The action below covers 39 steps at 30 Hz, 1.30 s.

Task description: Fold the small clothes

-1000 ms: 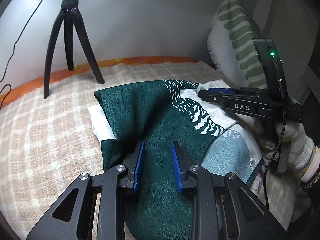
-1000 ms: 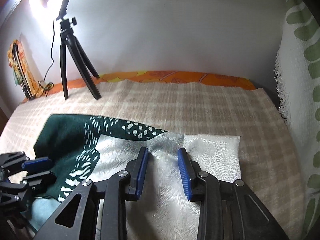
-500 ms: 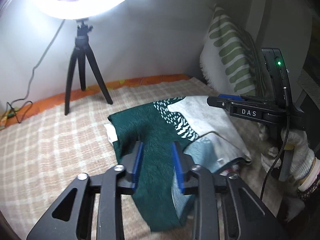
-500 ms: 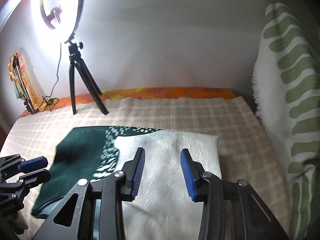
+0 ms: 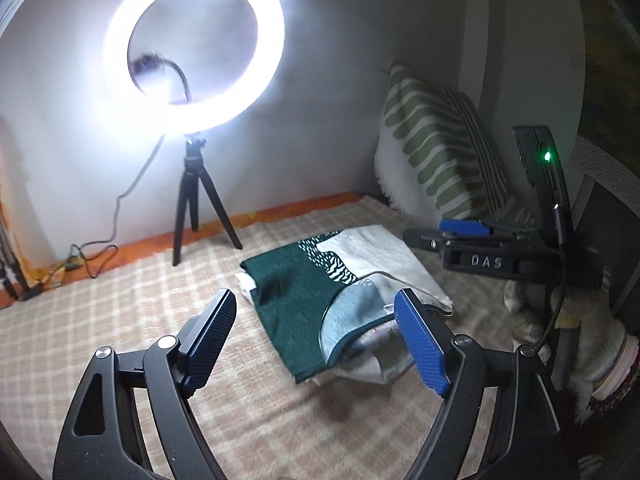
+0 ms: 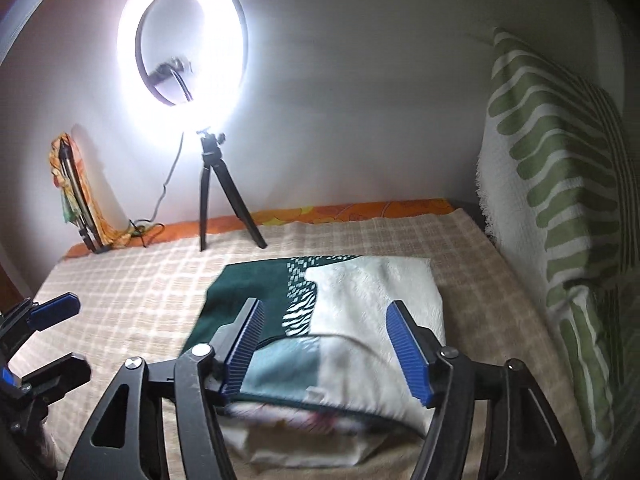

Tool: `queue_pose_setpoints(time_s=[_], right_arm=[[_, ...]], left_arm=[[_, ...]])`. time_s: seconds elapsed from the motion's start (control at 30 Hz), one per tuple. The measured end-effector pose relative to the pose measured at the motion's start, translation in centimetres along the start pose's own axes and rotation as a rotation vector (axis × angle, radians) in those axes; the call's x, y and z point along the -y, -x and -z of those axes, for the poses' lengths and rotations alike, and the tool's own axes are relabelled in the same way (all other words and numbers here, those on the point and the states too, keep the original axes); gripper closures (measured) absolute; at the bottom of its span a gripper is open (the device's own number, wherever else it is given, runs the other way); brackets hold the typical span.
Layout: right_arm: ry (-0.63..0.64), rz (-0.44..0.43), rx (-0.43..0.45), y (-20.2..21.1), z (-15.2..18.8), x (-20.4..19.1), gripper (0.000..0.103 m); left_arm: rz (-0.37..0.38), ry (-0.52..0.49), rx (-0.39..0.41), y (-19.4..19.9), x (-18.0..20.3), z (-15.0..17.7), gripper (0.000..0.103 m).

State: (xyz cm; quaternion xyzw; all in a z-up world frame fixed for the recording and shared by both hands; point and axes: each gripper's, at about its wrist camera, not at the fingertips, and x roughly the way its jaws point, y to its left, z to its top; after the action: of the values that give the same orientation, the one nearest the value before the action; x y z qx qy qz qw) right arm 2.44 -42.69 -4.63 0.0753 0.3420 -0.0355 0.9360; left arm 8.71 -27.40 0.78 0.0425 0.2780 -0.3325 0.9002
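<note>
Folded green-and-white garment (image 5: 320, 300) lying on a checked bed blanket (image 5: 120, 320), in front of the ring light tripod (image 5: 196, 216). Left hand-held gripper (image 5: 316, 340) and right hand-held gripper (image 6: 324, 352) both spread wide, gripping nothing. Soft, light, limp cloth, possibly atop another layer; best pinched at a folded edge or corner

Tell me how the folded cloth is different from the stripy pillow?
The cloth lies flat on the blanket; the pillow stands upright against the wall. The cloth is dark green beside cream, with a speckled band between; the pillow is white with light green stripes. The pillow has a fringed edge; the cloth doesn't. Both are soft fabric with green in them.
</note>
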Motion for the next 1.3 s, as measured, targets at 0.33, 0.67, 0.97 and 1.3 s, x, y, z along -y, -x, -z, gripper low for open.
queue_pose_setpoints(time_s=[0.33,0.67,0.97,1.3], right_arm=[[0.036,0.088,0.067,5.8,2.5,-4.5,0.011],[0.016,0.142,0.106,9.4,5.0,-7.8,0.002],[-0.006,0.163,0.149,10.6,7.4,-9.8,0.0],[-0.029,0.18,0.149,9.4,8.9,-10.2,0.0]], left_arm=[[0.003,0.004,0.023,5.7,-0.8,1.8,0.02],[-0.057,-0.018,0.02,10.1,-1.8,4.3,0.007],[-0.095,0.022,0.013,12.2,-3.5,6.3,0.0],[-0.145,0.032,0.004,12.8,-4.7,8.3,0.0]])
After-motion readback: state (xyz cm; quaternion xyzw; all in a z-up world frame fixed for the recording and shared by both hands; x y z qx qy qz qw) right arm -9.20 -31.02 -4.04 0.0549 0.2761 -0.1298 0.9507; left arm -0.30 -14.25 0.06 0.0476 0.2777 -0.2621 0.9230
